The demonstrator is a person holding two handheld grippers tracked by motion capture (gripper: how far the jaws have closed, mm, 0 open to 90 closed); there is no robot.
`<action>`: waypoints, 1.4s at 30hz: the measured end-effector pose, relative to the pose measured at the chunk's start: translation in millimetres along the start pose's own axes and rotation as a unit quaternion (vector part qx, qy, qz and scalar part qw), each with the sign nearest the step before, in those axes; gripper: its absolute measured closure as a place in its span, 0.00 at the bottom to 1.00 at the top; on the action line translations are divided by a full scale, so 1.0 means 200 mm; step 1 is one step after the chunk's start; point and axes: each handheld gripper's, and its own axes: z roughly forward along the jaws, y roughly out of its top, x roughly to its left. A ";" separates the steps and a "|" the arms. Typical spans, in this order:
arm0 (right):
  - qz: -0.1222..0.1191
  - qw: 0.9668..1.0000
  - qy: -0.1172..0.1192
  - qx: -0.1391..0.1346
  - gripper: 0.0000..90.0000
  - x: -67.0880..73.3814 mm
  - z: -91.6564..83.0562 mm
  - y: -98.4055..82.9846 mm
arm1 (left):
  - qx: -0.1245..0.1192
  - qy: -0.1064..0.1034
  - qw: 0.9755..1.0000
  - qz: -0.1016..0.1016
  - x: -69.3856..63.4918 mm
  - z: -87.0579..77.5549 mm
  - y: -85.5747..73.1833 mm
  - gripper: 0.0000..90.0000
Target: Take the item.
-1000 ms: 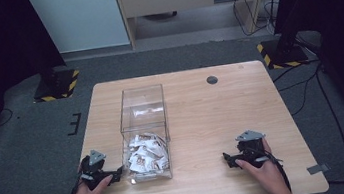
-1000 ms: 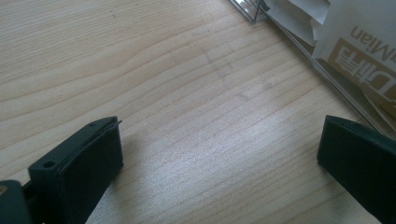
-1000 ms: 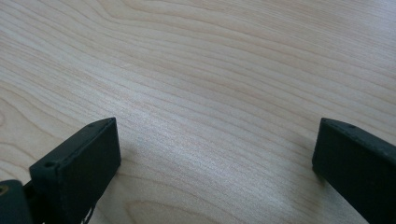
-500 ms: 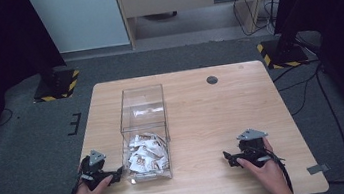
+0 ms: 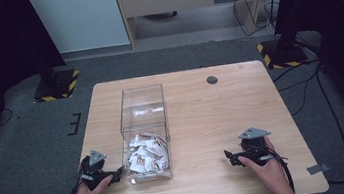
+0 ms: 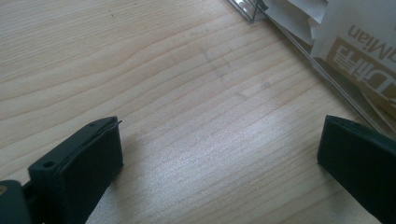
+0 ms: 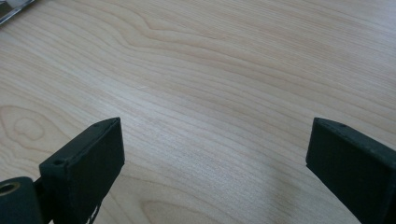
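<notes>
Counter (image 5: 213,117): pale wood, grained, rounded corners; near edge partly covered by the person's forearms. Clear plastic box (image 5: 142,112): tall, rectangular, set left of centre; white sachets (image 5: 143,153) with brown print are heaped at its near end, lettering cut off in the left gripper view. Left gripper (image 5: 119,173): jaws spread wide, nothing held, just beside the box. Right gripper (image 5: 229,156): jaws spread, empty, over bare wood, well apart from the box. Small dark disc (image 5: 212,79): far side, nature unclear.

Light wooden table (image 5: 203,118), a clear plastic bin (image 5: 145,131) of white sachets (image 5: 143,155) standing on its left half
</notes>
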 end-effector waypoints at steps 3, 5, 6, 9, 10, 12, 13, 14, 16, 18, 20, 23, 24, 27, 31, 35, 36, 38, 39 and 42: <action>-0.002 1.000 0.007 -0.002 0.06 0.01 -0.01 0.02 | 0.000 0.000 1.000 0.000 0.00 0.00 0.00 0.00; -0.003 1.000 0.007 -0.004 0.06 0.02 -0.02 0.04 | 0.000 0.000 1.000 0.000 0.00 0.00 0.00 0.00; -0.006 1.000 0.008 -0.004 0.06 0.02 -0.03 0.05 | 0.000 0.000 1.000 0.000 0.00 0.00 0.00 0.00; -0.016 1.000 0.010 -0.003 0.06 0.05 -0.04 0.08 | 0.000 0.000 1.000 0.000 0.00 0.00 0.00 0.00; -0.019 1.000 0.013 -0.004 0.06 0.05 -0.04 0.09 | 0.000 0.000 1.000 0.000 0.00 0.00 0.00 0.00; -0.020 1.000 0.018 -0.008 0.06 0.07 -0.05 0.11 | 0.000 0.000 1.000 0.000 0.00 0.00 0.00 0.00; -0.022 1.000 0.020 -0.006 0.06 0.07 -0.05 0.13 | 0.000 0.000 1.000 0.000 0.00 0.00 0.00 0.00; -0.024 0.999 0.020 -0.006 0.06 0.08 -0.06 0.14 | 0.000 0.000 1.000 0.000 0.00 0.00 0.00 0.00; -0.022 1.000 0.021 -0.003 0.07 0.08 -0.06 0.16 | 0.000 0.000 1.000 0.000 0.00 0.00 0.00 0.00; -0.024 0.999 0.024 -0.002 0.08 0.09 -0.08 0.18 | 0.000 0.000 1.000 0.000 0.00 0.00 0.00 0.00; -0.026 0.999 0.026 -0.003 0.08 0.10 -0.09 0.21 | 0.000 0.000 1.000 0.000 0.00 0.00 0.00 0.00; -0.035 0.999 0.026 -0.005 0.08 0.11 -0.11 0.24 | 0.000 -0.001 1.000 0.000 0.00 0.00 0.00 0.00; -0.035 0.999 0.027 -0.005 0.09 0.11 -0.11 0.25 | 0.000 -0.001 1.000 0.000 0.00 0.00 0.00 0.00; -0.039 0.999 0.032 -0.003 0.11 0.12 -0.12 0.26 | 0.000 0.000 1.000 0.000 0.00 0.00 0.00 0.00; -0.050 0.998 0.036 -0.003 0.11 0.13 -0.13 0.29 | -0.001 0.000 1.000 0.000 0.00 0.00 0.00 0.00; -0.053 0.998 0.040 0.002 0.14 0.14 -0.14 0.34 | 0.000 -0.001 1.000 0.001 0.00 0.00 0.00 0.00; -0.053 0.998 0.040 0.002 0.14 0.14 -0.14 0.34 | 0.000 -0.001 1.000 0.001 0.00 0.00 0.00 0.00; -0.057 0.997 0.041 0.004 0.14 0.15 -0.15 0.37 | 0.000 -0.001 1.000 0.001 0.00 0.00 0.00 0.00; -0.058 0.997 0.043 0.005 0.14 0.15 -0.15 0.38 | 0.000 -0.001 1.000 0.001 0.00 0.00 0.00 0.00; -0.062 0.997 0.041 0.004 0.14 0.16 -0.16 0.40 | -0.001 -0.001 1.000 0.000 0.00 0.00 0.00 0.00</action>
